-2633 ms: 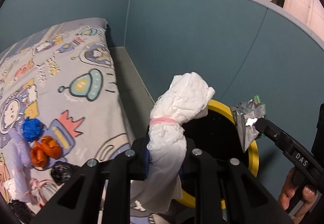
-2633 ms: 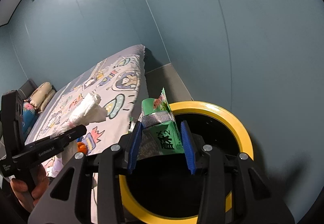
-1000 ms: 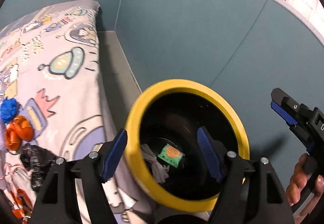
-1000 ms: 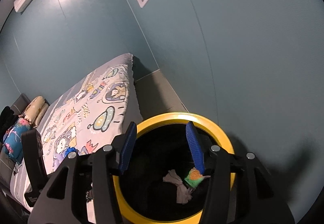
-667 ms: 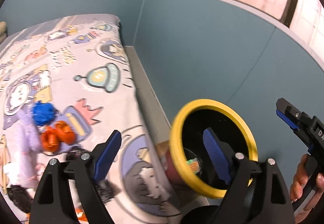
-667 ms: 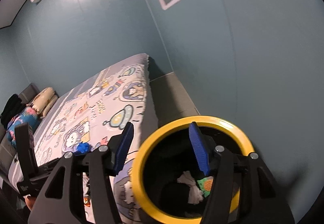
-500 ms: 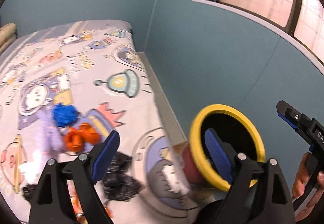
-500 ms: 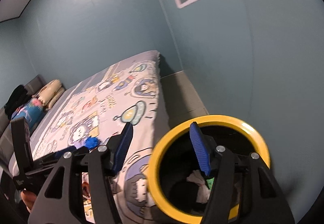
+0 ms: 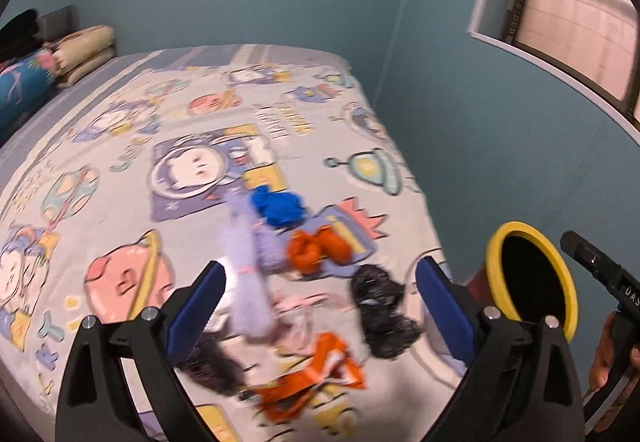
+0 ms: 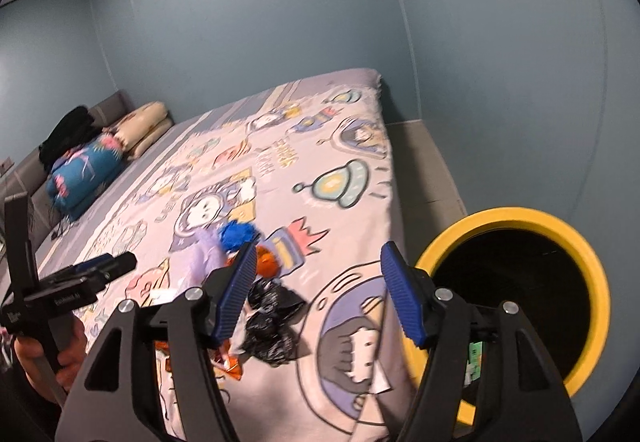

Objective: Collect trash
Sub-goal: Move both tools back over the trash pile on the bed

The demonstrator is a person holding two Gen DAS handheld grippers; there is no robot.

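reaching back toward the litter on the bed (image 9: 120,170) is judged the step in hand; both grippers are seen spread wide w/ nothing held: left gripper (image 9: 318,300), right gripper (image 10: 316,292). trash is clustered near the bed's corner, beside the yellow-rimmed bin (image 10: 516,282) on the floor by the wall; bin shows also in the left view (image 9: 532,278), right of the bed edge.

items seen, blurred by motion: blue crumpled wad (image 9: 280,206); orange crumpled piece (image 9: 316,248) just beside it; lilac tissue roll (image 9: 244,270) w/ a pink band; black crumpled bag (image 9: 380,306); orange wrapper (image 9: 312,382) nearest the camera; a 2nd dark lump at lower left, too smeared to name.

to do it well: one item is best picked per gripper so paths aren't crossed; the lilac roll is best centred betw. the left pads & gripped near its banded waist; the black bag, nearest the bin side, suits the right gripper (image 10: 272,318); sheet fabric shd not be pinched along w/ the trash.

vs approx 2.6 s ago: white tissue & green wrapper are no longer held, each gripper having let go; a bit of green is glimpsed low inside the bin (image 10: 476,358); both cameras are now swung from the bin opening toward the bed.
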